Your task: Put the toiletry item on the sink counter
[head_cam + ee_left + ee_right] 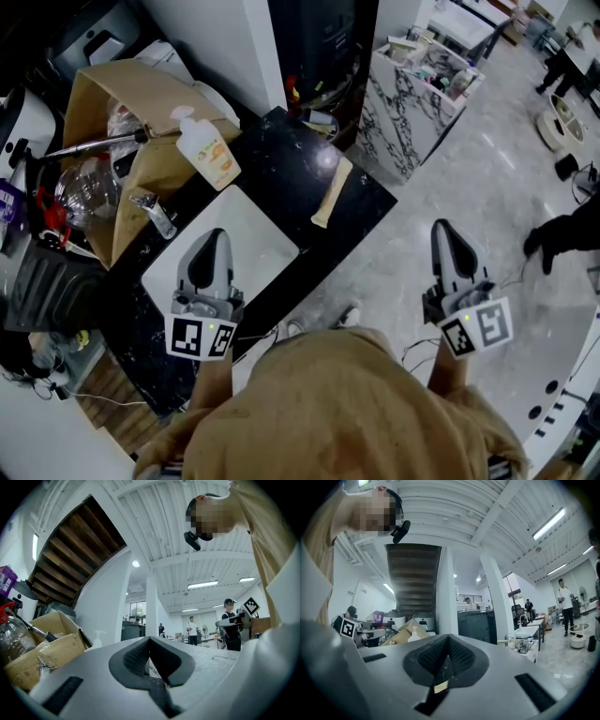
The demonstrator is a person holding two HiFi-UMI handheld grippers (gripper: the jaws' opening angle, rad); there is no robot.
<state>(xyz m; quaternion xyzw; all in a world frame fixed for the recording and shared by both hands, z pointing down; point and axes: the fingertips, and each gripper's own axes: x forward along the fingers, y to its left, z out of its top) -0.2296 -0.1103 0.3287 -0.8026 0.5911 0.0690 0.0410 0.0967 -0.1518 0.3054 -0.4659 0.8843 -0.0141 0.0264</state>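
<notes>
A white pump bottle (pixel 208 150) with an orange label lies at the back of the black sink counter (pixel 281 155), against a cardboard box. It also shows small in the left gripper view (pixel 97 639) and the right gripper view (pixel 414 634). A beige tube-like item (pixel 331 192) lies on the counter's right part. My left gripper (pixel 216 236) hangs over the white sink basin (pixel 253 234), jaws shut and empty (pixel 149 641). My right gripper (pixel 442 227) is over the floor to the right of the counter, also shut with nothing held (pixel 448 641).
An open cardboard box (pixel 122 103) with bottles and clutter stands left of the counter. A chrome faucet (pixel 155 214) rises at the basin's left edge. A marble-patterned cabinet (pixel 412 103) stands behind on the right. People (pixel 191 630) stand far off across the room.
</notes>
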